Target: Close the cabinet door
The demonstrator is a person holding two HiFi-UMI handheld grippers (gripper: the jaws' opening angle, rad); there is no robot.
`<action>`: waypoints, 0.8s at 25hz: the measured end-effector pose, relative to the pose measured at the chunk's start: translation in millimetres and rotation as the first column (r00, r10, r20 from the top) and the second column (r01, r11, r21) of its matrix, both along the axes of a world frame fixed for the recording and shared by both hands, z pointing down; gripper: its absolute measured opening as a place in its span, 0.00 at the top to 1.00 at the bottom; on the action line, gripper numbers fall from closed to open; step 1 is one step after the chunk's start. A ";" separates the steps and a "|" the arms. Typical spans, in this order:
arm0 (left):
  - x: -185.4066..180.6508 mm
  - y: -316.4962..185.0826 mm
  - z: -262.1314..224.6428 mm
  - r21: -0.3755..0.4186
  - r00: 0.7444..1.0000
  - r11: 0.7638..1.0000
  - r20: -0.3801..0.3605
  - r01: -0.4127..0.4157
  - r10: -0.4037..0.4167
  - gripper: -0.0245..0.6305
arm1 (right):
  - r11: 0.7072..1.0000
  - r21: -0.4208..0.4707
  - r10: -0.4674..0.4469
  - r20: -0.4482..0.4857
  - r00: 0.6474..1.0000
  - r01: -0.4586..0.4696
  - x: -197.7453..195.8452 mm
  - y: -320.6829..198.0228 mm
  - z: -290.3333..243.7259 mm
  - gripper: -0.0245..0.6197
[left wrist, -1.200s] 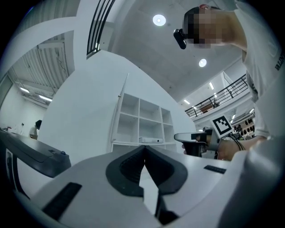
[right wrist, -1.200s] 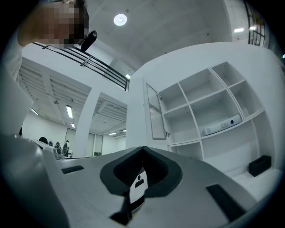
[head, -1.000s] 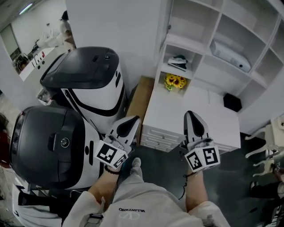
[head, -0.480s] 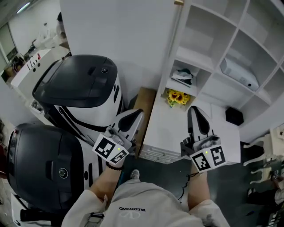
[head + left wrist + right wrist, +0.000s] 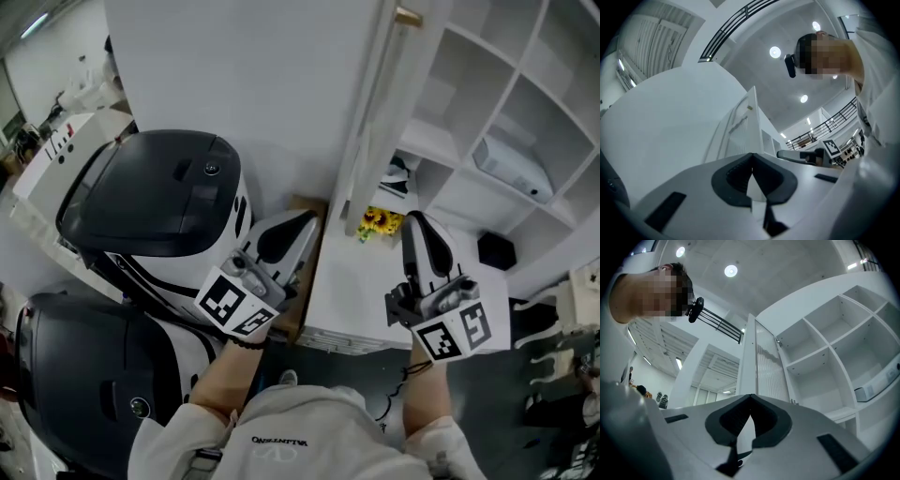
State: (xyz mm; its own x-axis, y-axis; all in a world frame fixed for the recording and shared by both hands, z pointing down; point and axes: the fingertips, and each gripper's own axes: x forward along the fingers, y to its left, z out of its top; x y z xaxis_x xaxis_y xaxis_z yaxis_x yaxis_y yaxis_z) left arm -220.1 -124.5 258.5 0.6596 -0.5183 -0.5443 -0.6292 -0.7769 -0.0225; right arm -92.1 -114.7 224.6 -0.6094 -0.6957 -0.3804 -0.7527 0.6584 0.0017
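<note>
The tall white cabinet door (image 5: pixel 367 122) stands open, seen edge-on between my two grippers, with the open shelves (image 5: pixel 487 84) to its right. My left gripper (image 5: pixel 302 221) is raised just left of the door's lower edge, shut and empty. On the other side, over the white counter, my right gripper (image 5: pixel 416 221) is also shut and empty. In the left gripper view the jaws (image 5: pixel 751 155) point up at the door (image 5: pixel 740 124). In the right gripper view the jaws (image 5: pixel 750 396) point at the door's ribbed edge (image 5: pixel 764 364) and the shelves (image 5: pixel 820 352). Neither gripper touches the door.
Two large black-and-white machines (image 5: pixel 159 192) (image 5: pixel 66 366) crowd the left side. Under the shelves stands a low white drawer unit (image 5: pixel 352 286) with sunflowers (image 5: pixel 378 223) and a small black box (image 5: pixel 494 249). A white device (image 5: pixel 511 161) lies on a shelf.
Both grippers have risen and moved forward toward the cabinet. The door's edge now stands between them, larger and nearer in the head view. Both stay shut.
</note>
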 end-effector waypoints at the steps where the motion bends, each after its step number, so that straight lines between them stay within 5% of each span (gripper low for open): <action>1: 0.8 -3.2 -7.7 0.012 1.000 1.000 -0.012 -0.018 0.018 0.96 | 1.000 0.006 -0.008 0.001 1.000 0.008 -1.5 -2.9 -5.0 0.95; 12: 12.7 -27.6 -86.7 0.113 0.967 0.969 -0.108 -0.219 0.231 0.96 | 0.988 0.084 -0.133 0.043 0.990 0.129 -10.4 -24.4 -62.0 0.95; 20: 22.1 -37.3 -129.1 0.181 0.953 0.949 -0.114 -0.258 0.281 0.96 | 0.973 0.108 -0.210 0.045 0.977 0.204 -19.0 -33.9 -81.5 0.95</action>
